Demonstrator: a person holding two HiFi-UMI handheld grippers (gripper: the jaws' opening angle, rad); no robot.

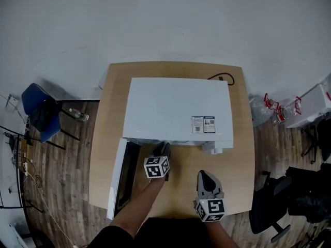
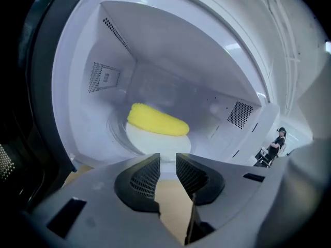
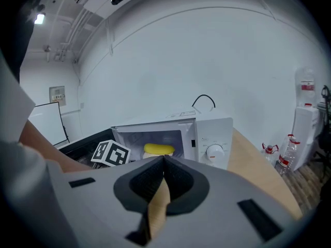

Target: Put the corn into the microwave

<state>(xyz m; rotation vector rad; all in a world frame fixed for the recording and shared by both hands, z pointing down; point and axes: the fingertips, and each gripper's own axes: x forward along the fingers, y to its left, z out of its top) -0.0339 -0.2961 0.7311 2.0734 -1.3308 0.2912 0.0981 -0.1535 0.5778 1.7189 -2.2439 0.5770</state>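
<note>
— Where do we see the yellow corn cob (image 2: 158, 120)?
— Inside the open white microwave (image 2: 170, 50), lying on its round white plate (image 2: 155, 142), just beyond our left gripper (image 2: 167, 157).
— And the jaws?
— The left ones stand apart, empty. Our right gripper (image 3: 163, 161) has its jaws together, farther back.

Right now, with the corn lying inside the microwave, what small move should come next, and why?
Probably draw the left gripper back from the microwave: the corn lies inside on the plate, the jaws stand apart and empty, and the door is open.
</note>
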